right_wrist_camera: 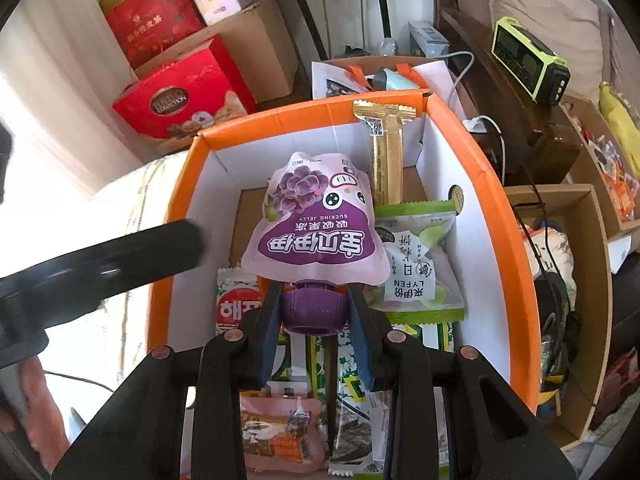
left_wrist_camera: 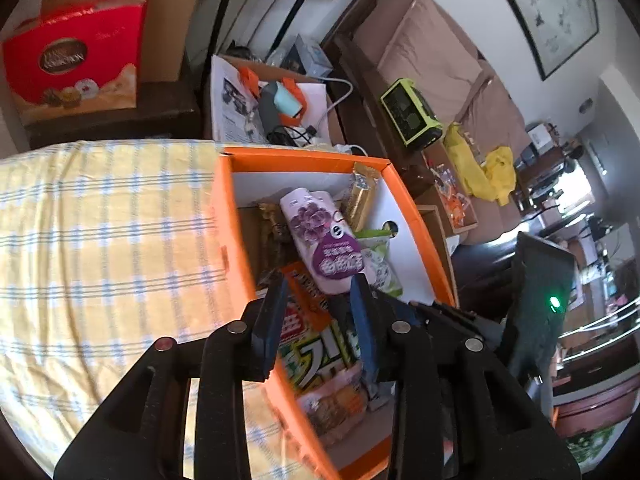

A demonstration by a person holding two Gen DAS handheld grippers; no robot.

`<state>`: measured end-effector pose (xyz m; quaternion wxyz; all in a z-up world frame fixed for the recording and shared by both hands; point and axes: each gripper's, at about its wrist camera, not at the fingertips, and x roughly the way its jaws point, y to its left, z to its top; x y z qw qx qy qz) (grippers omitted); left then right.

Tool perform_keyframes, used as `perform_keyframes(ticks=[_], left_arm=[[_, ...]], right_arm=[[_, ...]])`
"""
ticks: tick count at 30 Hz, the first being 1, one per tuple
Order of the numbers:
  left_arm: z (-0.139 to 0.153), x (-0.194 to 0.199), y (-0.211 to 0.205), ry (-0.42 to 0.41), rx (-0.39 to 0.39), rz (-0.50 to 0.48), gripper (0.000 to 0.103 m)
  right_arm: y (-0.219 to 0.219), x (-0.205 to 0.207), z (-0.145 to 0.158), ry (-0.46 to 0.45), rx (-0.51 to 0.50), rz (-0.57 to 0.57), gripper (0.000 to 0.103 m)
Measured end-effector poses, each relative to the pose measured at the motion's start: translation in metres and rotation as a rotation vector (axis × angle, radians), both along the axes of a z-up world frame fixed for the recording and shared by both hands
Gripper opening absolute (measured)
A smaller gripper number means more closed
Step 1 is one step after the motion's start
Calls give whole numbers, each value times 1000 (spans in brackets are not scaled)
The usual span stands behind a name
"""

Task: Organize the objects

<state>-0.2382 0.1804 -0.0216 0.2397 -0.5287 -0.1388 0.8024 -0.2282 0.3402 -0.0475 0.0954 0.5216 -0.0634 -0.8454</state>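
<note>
Jelly pouch over the orange box: a slip or snag is the risk.
Left wrist: left gripper (left_wrist_camera: 318,304) hangs open and empty above the orange box (left_wrist_camera: 404,196), near its wall. Right wrist: right gripper (right_wrist_camera: 314,312) clamps the grape jelly pouch (right_wrist_camera: 316,220) by its purple cap (right_wrist_camera: 314,306) alone; the pouch may swing loose.

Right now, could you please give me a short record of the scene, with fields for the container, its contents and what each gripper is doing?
container: orange box with white inner walls, on a yellow checked cloth
held item: purple grape jelly pouch, over the box
right gripper: jaws closed on the pouch's purple cap
left gripper: above the box's near end, nothing between its jaws
already in box: gold wrapped bar, green snack packet, pink packet
behind box: red gift box
</note>
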Motion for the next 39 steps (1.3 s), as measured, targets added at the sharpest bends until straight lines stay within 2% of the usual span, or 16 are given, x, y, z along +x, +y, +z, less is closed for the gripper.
perform_keyframes(ticks=[4,7,11,14,15,16,17,19,22,26,29,34,39], left_arm=[[12,13,-17,45,-32,14,38],[17,22,-28,73,-79,25,42],[21,38,-44,95,-121,47,55],[25,51,-55,124,-152,64,59],[26,55,-58,132,-164,68,62],[27,60,-62,142,-175,72,73],[29,65,-66,155,-179,79,75],[32,75,-73,181,-198,90,75],[37,87,-79,212,-230,99,76],[43,105,-89,257,-238,119,87],[49,118,-96,275,-239,126,87],[56,135,-104,297,-240,143,93],[66,155,-109,347,-287,159,99]], right_arm=[[5,3,4,21,-32,-32,35],[11,8,11,43,-55,-52,45],[14,21,26,80,-79,-53,48],[14,36,38,118,-70,-45,52],[12,41,42,130,-64,-41,55],[11,47,46,144,-58,-40,58],[10,53,49,158,-49,-36,59],[3,65,57,191,-20,-20,74],[-7,80,64,227,31,10,76],[-16,97,73,267,55,23,82],[-20,109,80,288,56,23,84],[-30,125,91,323,66,26,103],[-40,141,97,346,103,20,103]])
